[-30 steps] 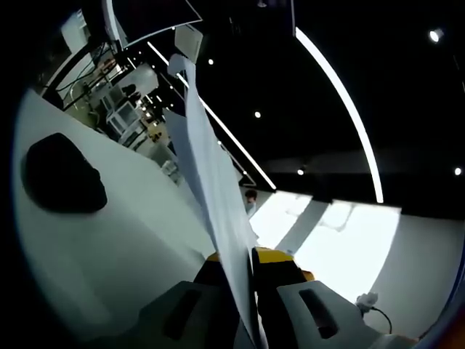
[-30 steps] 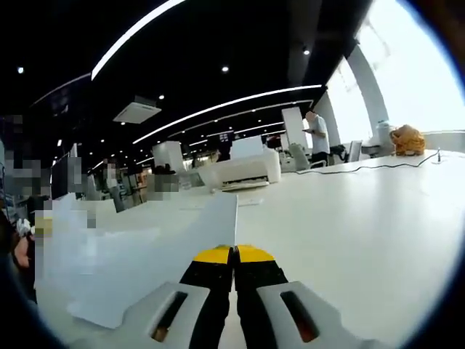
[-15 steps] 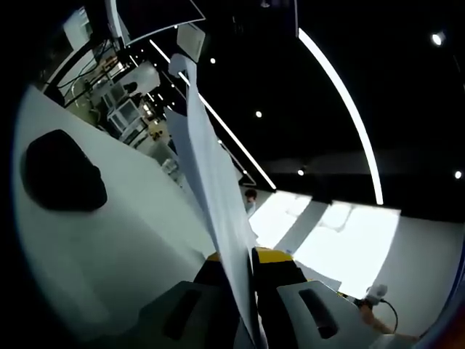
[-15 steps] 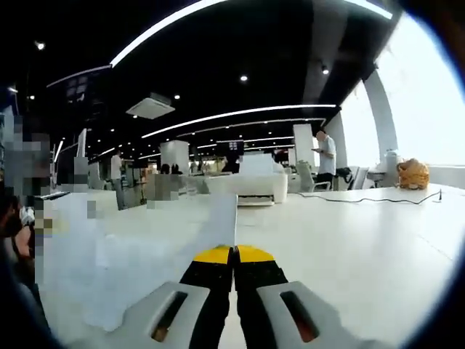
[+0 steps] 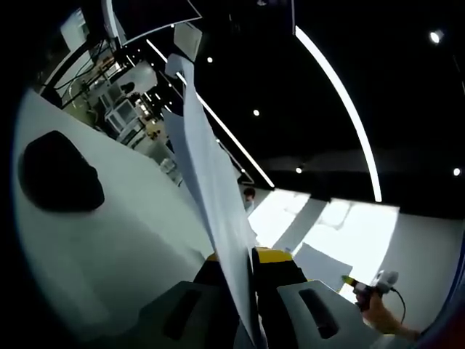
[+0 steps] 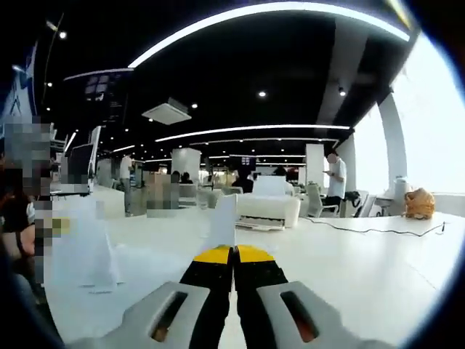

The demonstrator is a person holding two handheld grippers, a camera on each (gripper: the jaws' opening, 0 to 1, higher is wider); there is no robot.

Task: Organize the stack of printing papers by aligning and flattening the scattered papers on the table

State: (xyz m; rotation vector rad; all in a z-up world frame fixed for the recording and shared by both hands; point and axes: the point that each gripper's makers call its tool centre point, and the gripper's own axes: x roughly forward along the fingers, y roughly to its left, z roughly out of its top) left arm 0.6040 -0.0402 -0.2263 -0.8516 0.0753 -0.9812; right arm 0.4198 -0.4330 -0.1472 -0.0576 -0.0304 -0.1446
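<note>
Left tongs [image 5: 243, 256] clenched on a paper sheet [image 5: 207, 163], edge-on. Right tongs [image 6: 233, 253] clenched on a sheet corner [image 6: 223, 225] above the white worktop [image 6: 349, 269].

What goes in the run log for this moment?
left hand-held gripper: shut on paper, sheet edge-on | right hand-held gripper: shut on paper | table: printer behind

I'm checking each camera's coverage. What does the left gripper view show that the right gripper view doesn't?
Left gripper view: a dark object on the white table, and the other gripper entering low at right, held by a hand. Right gripper view: a white printer, a cable across the table, an orange object, a standing person. Both: a paper sheet pinched between shut yellow-tipped jaws, and ceiling light strips.
</note>
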